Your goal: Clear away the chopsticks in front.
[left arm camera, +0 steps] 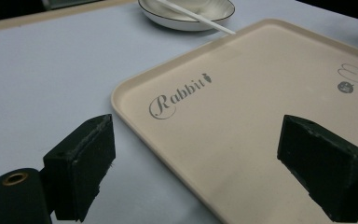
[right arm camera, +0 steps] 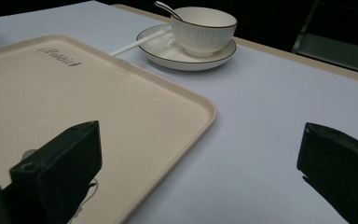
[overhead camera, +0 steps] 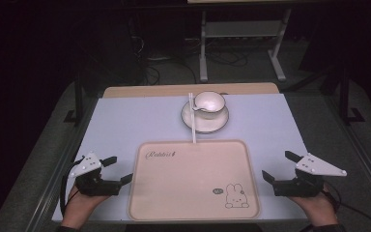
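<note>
With both grippers, left gripper [overhead camera: 117, 170] and right gripper [overhead camera: 278, 166], gaping empty, straddle the tray [overhead camera: 193, 212]'s side edges evenly, then clamp

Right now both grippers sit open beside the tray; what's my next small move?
Probably ease the right gripper forward toward the bowl on its saucer beyond the tray. Both sets of jaws are open and hold nothing, and the left gripper is no closer.
</note>
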The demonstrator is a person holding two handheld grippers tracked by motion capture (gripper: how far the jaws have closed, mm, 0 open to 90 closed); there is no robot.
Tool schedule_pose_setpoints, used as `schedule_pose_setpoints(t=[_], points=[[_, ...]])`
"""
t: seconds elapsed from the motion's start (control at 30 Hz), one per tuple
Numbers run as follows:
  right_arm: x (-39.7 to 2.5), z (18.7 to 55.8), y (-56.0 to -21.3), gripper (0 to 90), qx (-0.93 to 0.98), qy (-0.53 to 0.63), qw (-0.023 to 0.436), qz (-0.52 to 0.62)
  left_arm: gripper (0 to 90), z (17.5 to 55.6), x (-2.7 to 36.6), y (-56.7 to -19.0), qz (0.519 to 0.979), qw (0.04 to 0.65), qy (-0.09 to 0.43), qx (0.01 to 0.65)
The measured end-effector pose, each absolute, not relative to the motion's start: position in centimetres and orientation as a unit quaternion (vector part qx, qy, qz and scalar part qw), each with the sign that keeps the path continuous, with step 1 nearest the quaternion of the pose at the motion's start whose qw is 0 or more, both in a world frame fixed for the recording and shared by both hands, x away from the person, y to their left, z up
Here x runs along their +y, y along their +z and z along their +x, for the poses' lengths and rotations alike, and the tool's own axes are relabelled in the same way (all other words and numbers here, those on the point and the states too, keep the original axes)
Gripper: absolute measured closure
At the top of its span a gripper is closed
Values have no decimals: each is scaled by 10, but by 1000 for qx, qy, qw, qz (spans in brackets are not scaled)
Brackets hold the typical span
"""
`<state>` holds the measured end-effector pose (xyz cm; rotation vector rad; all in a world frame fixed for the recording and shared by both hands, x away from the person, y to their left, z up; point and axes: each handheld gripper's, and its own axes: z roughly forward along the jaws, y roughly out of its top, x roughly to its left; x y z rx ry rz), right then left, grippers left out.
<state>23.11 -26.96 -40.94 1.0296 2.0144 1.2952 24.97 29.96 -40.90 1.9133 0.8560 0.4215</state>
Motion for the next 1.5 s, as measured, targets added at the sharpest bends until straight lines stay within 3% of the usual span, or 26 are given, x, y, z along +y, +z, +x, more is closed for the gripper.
schedule_pose_setpoints(t=[0.43, 1.5], points=[[-267, 232, -411, 0, 751, 474, 261, 378, 104, 269, 281, -409, 790, 478, 141, 358], [-265, 233, -410, 0, 751, 476, 260, 376, 106, 337, 216, -394, 808, 460, 147, 336]])
